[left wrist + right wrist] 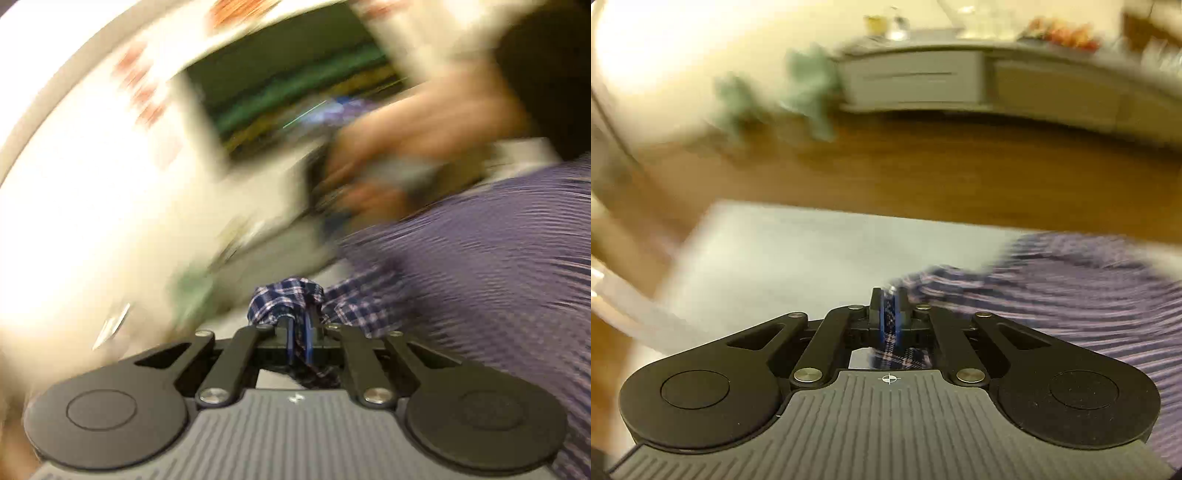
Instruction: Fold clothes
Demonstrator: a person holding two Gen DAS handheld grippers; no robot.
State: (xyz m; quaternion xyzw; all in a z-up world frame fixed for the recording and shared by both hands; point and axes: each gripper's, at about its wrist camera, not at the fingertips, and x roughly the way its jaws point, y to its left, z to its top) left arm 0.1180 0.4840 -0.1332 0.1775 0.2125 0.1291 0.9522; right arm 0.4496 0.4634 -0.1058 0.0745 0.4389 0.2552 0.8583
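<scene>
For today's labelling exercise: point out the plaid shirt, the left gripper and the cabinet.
plaid shirt (286,295): left wrist view, bunched fabric beyond the fingertips.
left gripper (299,325): left wrist view, between the fingertips, shut on the cloth.
cabinet (916,79): right wrist view, white drawer front.

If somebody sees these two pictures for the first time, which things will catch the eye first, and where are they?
First, the blue checked cloth: it fills the right side of both views, and a bunch of it is pinched in the left gripper at bottom centre. The right gripper also has this cloth between its fingers, above a pale table. Behind lie a brown floor and a low white cabinet, all blurred.
</scene>
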